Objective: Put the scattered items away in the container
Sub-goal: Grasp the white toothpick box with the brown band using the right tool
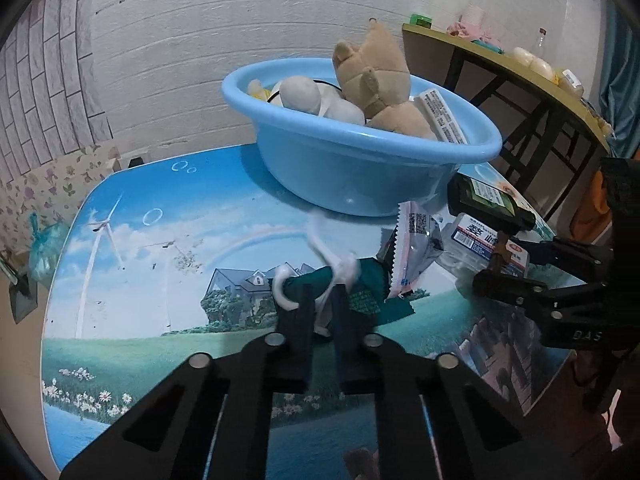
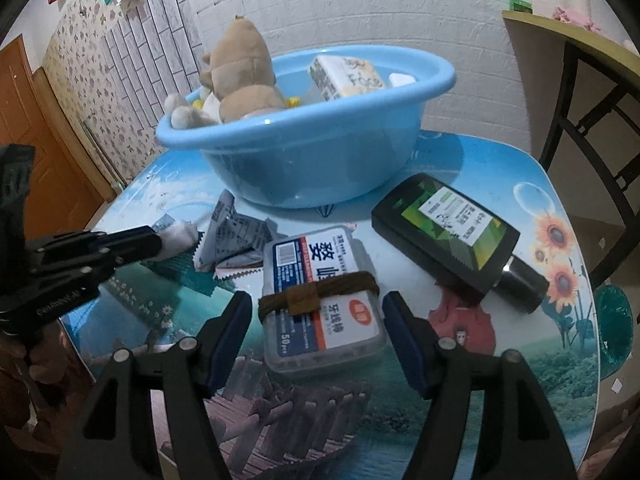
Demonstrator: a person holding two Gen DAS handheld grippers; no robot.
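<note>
A blue basin (image 1: 360, 160) stands at the back of the table and holds a tan plush bear (image 1: 376, 76), white plush items and a packet; it also shows in the right wrist view (image 2: 312, 152). My left gripper (image 1: 323, 300) is shut on a white cord-like item (image 1: 332, 268) lying over a dark green cloth (image 1: 368, 292). A silver snack packet (image 1: 416, 248) lies beside it. My right gripper (image 2: 316, 312) is open, its jaws on either side of a clear floss-pick box (image 2: 324, 304) with a brown hair tie (image 2: 316, 292) on it. A dark green bottle (image 2: 452, 232) lies to its right.
The table (image 1: 160, 280) has a printed landscape top. A second table (image 1: 520, 76) with jars and clutter stands at the back right, on dark metal legs. A brick-pattern wall is behind the basin. A door (image 2: 24, 120) is at far left.
</note>
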